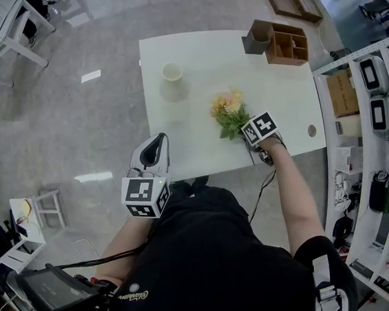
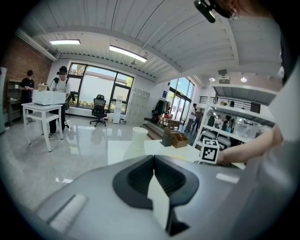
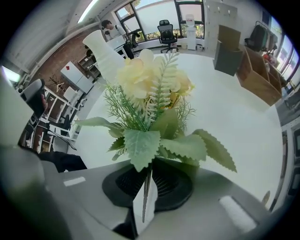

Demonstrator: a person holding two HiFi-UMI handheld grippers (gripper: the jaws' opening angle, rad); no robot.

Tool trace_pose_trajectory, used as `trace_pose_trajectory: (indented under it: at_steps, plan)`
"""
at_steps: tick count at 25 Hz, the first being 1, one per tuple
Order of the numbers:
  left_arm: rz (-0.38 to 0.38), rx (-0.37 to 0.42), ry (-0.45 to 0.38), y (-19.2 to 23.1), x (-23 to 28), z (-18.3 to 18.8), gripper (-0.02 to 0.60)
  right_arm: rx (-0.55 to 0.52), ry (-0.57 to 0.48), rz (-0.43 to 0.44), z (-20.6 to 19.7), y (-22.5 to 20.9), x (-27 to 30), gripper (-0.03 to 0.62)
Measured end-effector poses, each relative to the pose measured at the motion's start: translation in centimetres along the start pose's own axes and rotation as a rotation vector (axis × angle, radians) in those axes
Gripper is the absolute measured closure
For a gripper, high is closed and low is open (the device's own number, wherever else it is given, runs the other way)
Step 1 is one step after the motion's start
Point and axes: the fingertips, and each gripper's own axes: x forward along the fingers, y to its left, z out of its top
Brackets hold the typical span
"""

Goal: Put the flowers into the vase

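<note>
A bunch of artificial flowers [image 1: 229, 110], cream and yellow blooms over green leaves, lies near the front right of the white table [image 1: 200, 148]. My right gripper [image 1: 251, 133] points steeply down at its stem end. In the right gripper view the thin stem runs between the jaws, and the right gripper [image 3: 149, 165] is shut on it below the flowers [image 3: 150, 89]. The white vase [image 1: 173, 80] stands upright at the table's left side, also seen as the vase [image 3: 104, 51] beyond the blooms. My left gripper [image 1: 158, 142] hovers off the table's front edge, its jaws [image 2: 153, 161] shut with nothing between them.
A wooden organiser [image 1: 286, 44] and a dark box [image 1: 257, 37] stand at the table's far right corner. A round hole [image 1: 312, 130] marks the table's right edge. Shelving [image 1: 370, 106] runs along the right. People stand by a desk [image 2: 44, 110] far off.
</note>
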Motion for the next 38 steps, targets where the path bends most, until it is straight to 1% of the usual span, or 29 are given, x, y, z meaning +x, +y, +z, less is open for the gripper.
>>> trace_pose_trajectory:
  at_steps: [4,7,9,11,16,18,20,23,26,34,38]
  plan:
    - [0.007,0.000,-0.009,0.3,-0.3,0.4,0.574,0.019,-0.084,-0.016,0.9,0.3,-1.7,0.556]
    - [0.009,0.004,-0.019,0.4,-0.4,0.8,0.574,0.034,-0.210,-0.032,2.7,0.7,-3.8,0.556]
    - [0.010,0.007,-0.029,0.3,-0.4,1.2,0.574,0.047,-0.335,-0.033,4.3,1.2,-5.8,0.556]
    - [0.014,0.013,-0.041,0.2,-0.5,1.6,0.574,0.055,-0.486,-0.043,6.1,1.7,-8.5,0.556]
    - [0.032,0.025,-0.078,0.5,-0.7,3.0,0.575,0.020,-0.876,-0.121,9.5,3.9,-16.3,0.556]
    - [0.038,0.026,-0.092,0.5,-0.7,3.5,0.574,-0.008,-0.995,-0.165,10.0,5.0,-18.9,0.556]
    - [0.045,0.027,-0.105,0.5,-0.8,3.9,0.574,-0.032,-1.077,-0.208,10.0,6.0,-20.8,0.556]
    - [0.056,0.026,-0.125,0.6,-0.9,4.6,0.574,-0.048,-1.157,-0.246,9.9,7.2,-22.5,0.556]
    - [0.064,0.029,-0.143,0.4,-1.1,5.2,0.575,-0.047,-1.204,-0.244,9.9,8.0,-23.4,0.556]
    - [0.083,0.038,-0.167,0.1,-1.2,5.9,0.574,-0.059,-1.224,-0.209,10.4,8.8,-24.0,0.556]
    - [0.110,0.040,-0.183,0.6,-1.5,6.3,0.574,-0.089,-1.233,-0.160,11.9,10.2,-23.8,0.556]
